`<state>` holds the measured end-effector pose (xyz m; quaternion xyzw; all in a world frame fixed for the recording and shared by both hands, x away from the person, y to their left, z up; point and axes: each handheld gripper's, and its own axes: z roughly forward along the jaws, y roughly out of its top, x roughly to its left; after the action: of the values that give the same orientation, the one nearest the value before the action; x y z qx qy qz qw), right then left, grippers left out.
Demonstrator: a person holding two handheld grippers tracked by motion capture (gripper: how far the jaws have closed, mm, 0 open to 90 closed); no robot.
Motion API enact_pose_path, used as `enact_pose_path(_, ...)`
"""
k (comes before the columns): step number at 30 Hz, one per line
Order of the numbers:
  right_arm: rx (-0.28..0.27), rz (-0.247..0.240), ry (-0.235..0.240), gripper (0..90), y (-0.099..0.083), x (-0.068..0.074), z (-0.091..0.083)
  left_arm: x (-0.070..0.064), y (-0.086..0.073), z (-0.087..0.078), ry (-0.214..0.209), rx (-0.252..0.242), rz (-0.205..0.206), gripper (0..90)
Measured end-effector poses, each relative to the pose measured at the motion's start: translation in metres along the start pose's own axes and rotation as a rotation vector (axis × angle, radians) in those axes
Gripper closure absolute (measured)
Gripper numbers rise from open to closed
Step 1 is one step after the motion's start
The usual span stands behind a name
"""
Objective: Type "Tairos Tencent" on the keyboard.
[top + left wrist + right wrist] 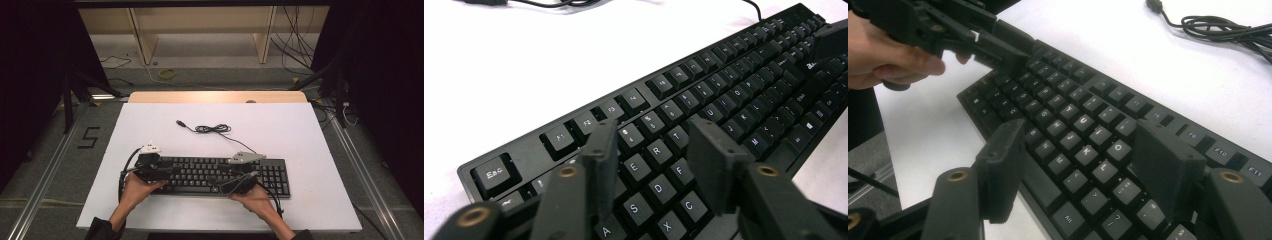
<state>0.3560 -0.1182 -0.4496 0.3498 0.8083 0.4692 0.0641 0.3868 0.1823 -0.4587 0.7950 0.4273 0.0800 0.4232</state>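
Observation:
A black keyboard (215, 176) lies on the white table top (150, 125), near the front edge. Its cable (214, 129) runs back to a loose coil, and the USB plug (180, 122) lies free. My left gripper (169, 172) is over the keyboard's left end. In the left gripper view it (654, 145) stands open above the keyboard (724, 95), around the E, R, D and F keys. My right gripper (227, 179) is over the middle, pointing left. In the right gripper view it (1080, 145) stands open above the keyboard (1068, 110), near the K, L and O keys. I cannot tell whether the jaws touch the keys.
The left gripper (973, 35) and the hand holding it (888, 55) show at the far end of the keyboard in the right gripper view. A wooden strip (217, 96) edges the table's back. Shelving (200, 30) and loose cables (300, 45) lie on the floor beyond.

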Motion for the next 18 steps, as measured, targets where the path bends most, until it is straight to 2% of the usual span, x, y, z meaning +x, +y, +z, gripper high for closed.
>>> enact_pose_path(7,0.005,-0.005,0.005,38.5,-0.001,0.002,0.002,0.002,0.002,0.006,0.011,0.035,0.006,71.1)
enact_pose_path(12,0.010,-0.008,0.009,38.5,-0.002,0.003,0.003,0.001,0.003,0.010,0.014,0.055,0.026,80.8)
enact_pose_path(18,0.011,-0.009,0.009,38.5,-0.002,0.003,0.003,0.000,0.003,0.014,0.018,0.091,0.046,89.2)
